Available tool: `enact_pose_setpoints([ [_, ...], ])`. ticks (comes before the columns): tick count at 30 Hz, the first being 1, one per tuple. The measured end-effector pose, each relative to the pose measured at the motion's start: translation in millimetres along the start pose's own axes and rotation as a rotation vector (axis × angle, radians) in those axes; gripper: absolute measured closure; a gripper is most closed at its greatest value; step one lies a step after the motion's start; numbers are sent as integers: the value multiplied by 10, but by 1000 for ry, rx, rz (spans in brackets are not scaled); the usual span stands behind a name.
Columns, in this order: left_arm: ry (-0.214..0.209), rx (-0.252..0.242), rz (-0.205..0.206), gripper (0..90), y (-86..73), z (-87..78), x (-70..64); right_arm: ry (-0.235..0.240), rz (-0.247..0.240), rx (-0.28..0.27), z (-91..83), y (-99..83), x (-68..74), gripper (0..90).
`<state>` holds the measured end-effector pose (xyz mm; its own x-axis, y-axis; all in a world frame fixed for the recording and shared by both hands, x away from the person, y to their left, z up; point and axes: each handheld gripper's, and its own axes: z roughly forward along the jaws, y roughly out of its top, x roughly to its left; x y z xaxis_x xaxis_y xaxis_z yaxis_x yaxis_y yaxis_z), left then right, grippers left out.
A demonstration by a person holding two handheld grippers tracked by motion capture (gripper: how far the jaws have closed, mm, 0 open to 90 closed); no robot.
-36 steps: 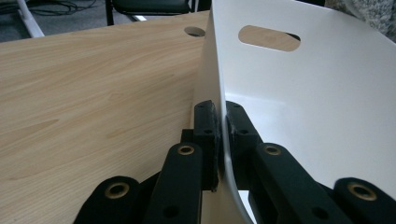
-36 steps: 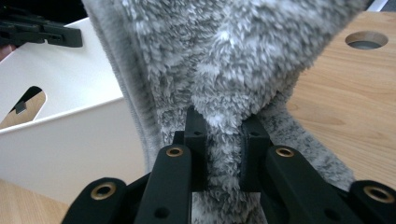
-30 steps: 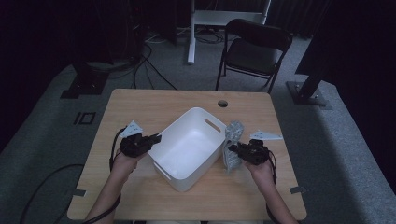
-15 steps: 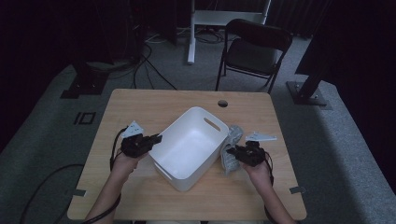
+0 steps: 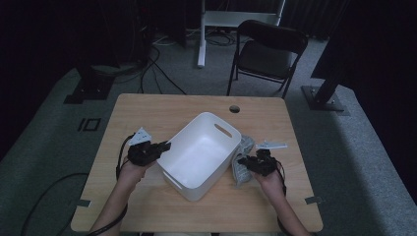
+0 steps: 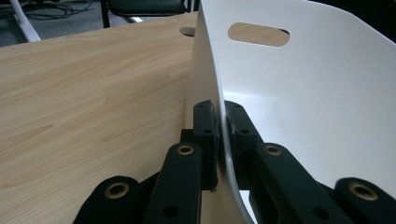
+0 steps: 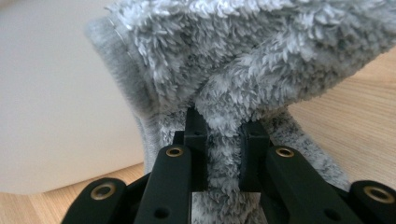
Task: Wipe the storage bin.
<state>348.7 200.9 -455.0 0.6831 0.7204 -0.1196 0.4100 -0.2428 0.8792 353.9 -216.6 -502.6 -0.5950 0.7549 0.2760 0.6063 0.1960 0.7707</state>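
Here, in the high view, the left tongs (image 5: 156,149) are at the near-left wall of the white tub (image 5: 183,141), which sits slantwise on the worktop (image 5: 162,108). The right tongs (image 5: 247,163) are on the tub's other side, holding a grey fluffy cloth (image 5: 241,157) that hangs close against the tub's outer right wall. Beyond the right tongs lies a small pale flat piece (image 5: 271,145), and beyond the tub a round cable hole (image 5: 234,108) in the worktop, both clear of the work.

In the left gripper view, the left tongs (image 6: 223,121) are clamped on the tub's rim (image 6: 212,70) — 1 jaw outside, 1 inside, the thin wall pinched between them. The handle slot (image 6: 258,34) is up ahead on the far wall.

In the right gripper view, the right tongs (image 7: 224,123) are closed on a thick fold of the cloth (image 7: 261,56), with the pile bulging above and the tub's wall (image 7: 56,93) just to their left.

The likely aim is to get the cloth into the tub. The tub's right wall stands between the cloth and the inside, so the hanging end could catch on the rim if lifted too low. The grip takes only 1 fold — it may slide out of the pile. The thin rim could also flex or slip from the left tongs, letting the tub skid.
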Motion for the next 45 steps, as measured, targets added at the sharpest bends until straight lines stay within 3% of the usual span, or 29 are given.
enact_pose_setpoints([
  [5,1,-2,1,846,-1,0,0,-6,7,26,64,-28,-31,778],
  [11,5,-3,-2,845,-3,0,-2,-24,34,96,228,-109,-94,778],
  [13,14,-4,2,844,-2,1,-8,-20,51,96,244,-123,-109,778],
  [17,35,3,14,846,5,0,-25,-36,39,95,210,-108,-83,779],
  [21,37,0,3,846,1,0,-29,-40,26,53,65,-58,-51,778],
  [24,42,1,5,847,1,1,-41,-38,19,-20,-148,6,-18,779],
  [29,41,0,2,846,3,8,-50,-45,-35,-121,-498,107,70,779],
  [33,39,1,-1,846,4,11,-50,-53,-102,-150,-666,164,186,777],
  [38,33,0,-4,846,6,18,-53,-48,-166,-176,-672,151,324,775],
  [45,22,5,0,848,11,21,-50,-49,-195,-133,-488,147,393,775],
])
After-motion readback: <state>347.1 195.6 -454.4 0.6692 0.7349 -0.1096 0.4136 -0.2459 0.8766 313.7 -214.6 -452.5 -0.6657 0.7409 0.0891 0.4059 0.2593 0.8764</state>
